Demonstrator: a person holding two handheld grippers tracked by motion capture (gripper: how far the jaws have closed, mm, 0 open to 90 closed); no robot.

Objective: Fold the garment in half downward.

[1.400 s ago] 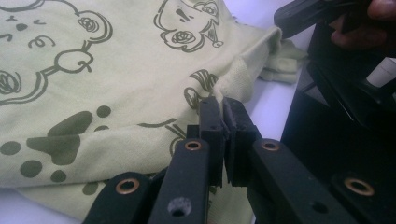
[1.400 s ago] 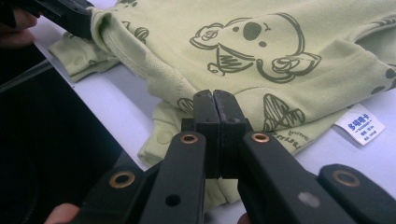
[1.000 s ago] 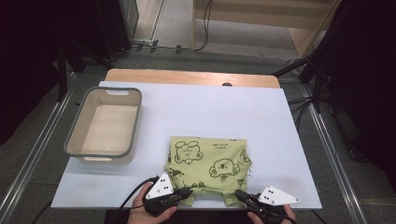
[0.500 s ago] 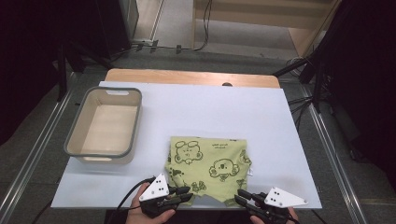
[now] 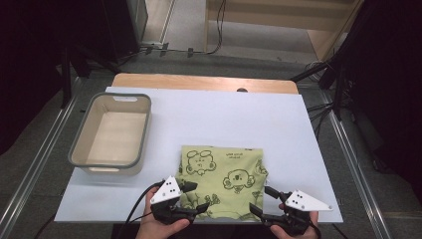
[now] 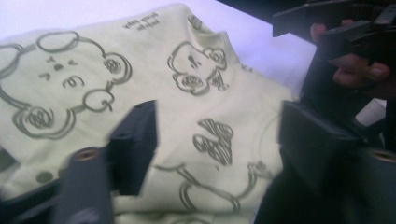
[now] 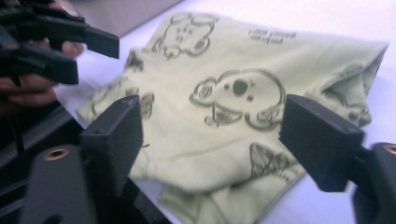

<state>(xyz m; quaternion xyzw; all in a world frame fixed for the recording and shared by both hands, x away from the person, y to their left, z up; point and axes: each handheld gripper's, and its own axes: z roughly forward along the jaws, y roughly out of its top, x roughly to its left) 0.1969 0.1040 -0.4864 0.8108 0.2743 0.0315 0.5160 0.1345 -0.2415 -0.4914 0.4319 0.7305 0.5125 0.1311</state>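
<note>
Worktop [image 5: 209, 112]: white, seen from above, with a person's hands at its near edge.
Garment [image 5: 221, 179]: pale green cloth printed with cartoon bears, folded into a rough square, lying flat by the near edge, a little right of the middle.
Left tongs [image 5: 195, 197]: at the garment's near left corner; jaws have just been opening and stand spread, cloth lying below and between them, pads not pressing it.
Right tongs [image 5: 262, 200]: at the garment's near right corner; jaws also just opened, spread wide, gripping nothing.
Basket [image 5: 82, 149]: grey-rimmed, beige, near the left edge, apart from the garment.
</note>
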